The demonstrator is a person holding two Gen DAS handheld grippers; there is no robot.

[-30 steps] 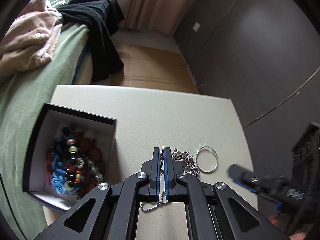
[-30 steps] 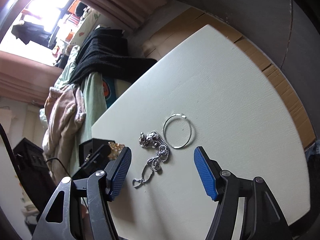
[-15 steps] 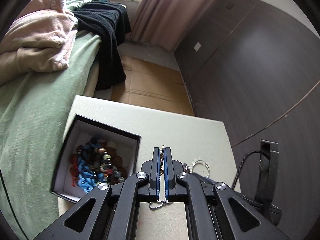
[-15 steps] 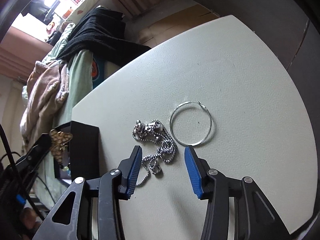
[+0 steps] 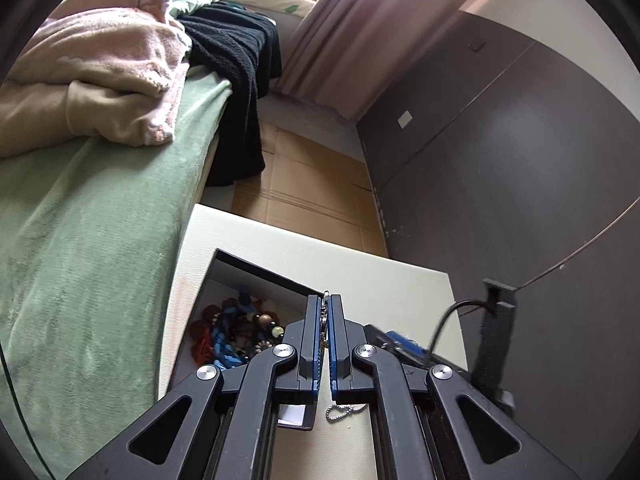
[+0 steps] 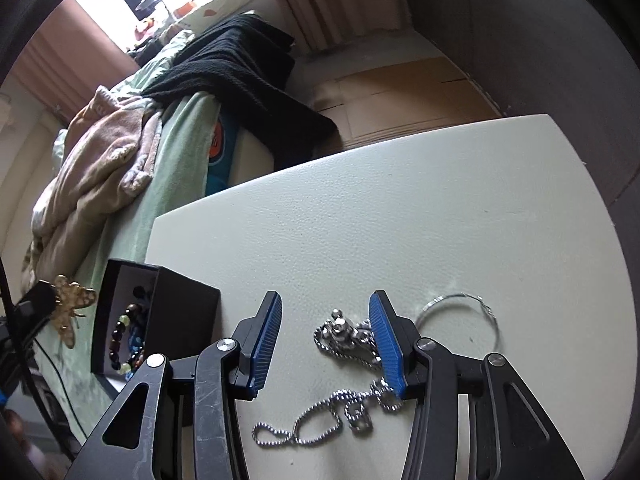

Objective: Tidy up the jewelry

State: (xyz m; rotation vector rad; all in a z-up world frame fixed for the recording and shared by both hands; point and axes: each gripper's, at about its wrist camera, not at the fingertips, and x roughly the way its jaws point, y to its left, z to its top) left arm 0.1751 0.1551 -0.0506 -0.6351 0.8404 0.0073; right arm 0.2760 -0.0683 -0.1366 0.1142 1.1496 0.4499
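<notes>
Brooch on its way to the box, chain up next

Our left gripper (image 5: 325, 312) is clamped on the gold brooch (image 6: 72, 308), hanging just beside the black box (image 6: 188, 304); we'd say drop it in. Right gripper (image 6: 324, 340) sits apart around the silver chain (image 6: 344, 334) on the table (image 6: 400, 220), hoop (image 6: 460, 320) beside it.

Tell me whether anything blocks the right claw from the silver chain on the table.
Nothing visible does. The right claw is open, with the silver chain between its fingers on the table; the hoop lies beside it, outside.

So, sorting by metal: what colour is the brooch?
Gold; the brooch shows best in the right wrist view.
</notes>
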